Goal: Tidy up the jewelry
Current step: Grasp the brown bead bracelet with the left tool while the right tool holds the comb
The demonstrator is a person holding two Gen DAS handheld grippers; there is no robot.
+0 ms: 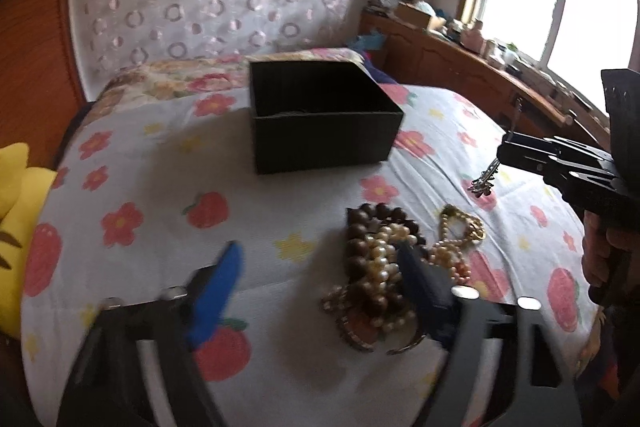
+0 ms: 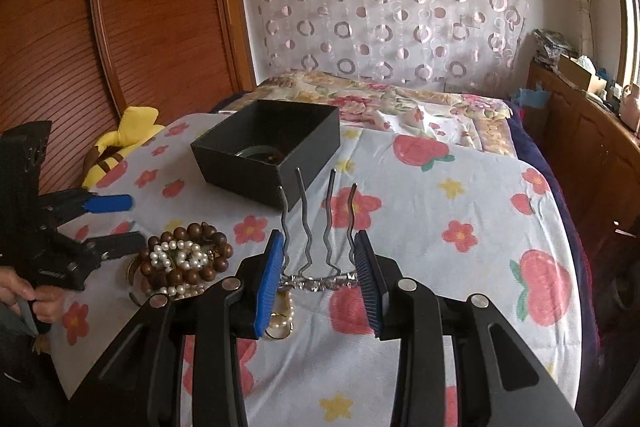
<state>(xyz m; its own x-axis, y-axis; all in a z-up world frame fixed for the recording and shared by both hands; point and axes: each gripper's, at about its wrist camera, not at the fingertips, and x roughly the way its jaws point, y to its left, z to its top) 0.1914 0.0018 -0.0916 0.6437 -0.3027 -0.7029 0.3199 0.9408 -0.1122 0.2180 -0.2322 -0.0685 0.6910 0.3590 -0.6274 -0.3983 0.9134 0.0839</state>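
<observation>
Right tongs [image 2: 318, 277] grip the hair comb [image 2: 316, 227], lifted off the bed [image 2: 460, 195], box [image 2: 256, 167] ahead. Left tongs [image 1: 320, 279] agape over the bead pile [image 1: 380, 259], nothing held. Box has a bangle or so; most jewelry left

The flowered bed [image 2: 460, 211] lies bare across the right half of the right wrist view, open for passing. The black box [image 2: 266, 151] stands upper centre, its top open. At lower left the bead pile [image 2: 186, 259] crowds the left gripper [image 2: 128, 221]; a yellow plush [image 2: 120, 143] sits at the left edge.
</observation>
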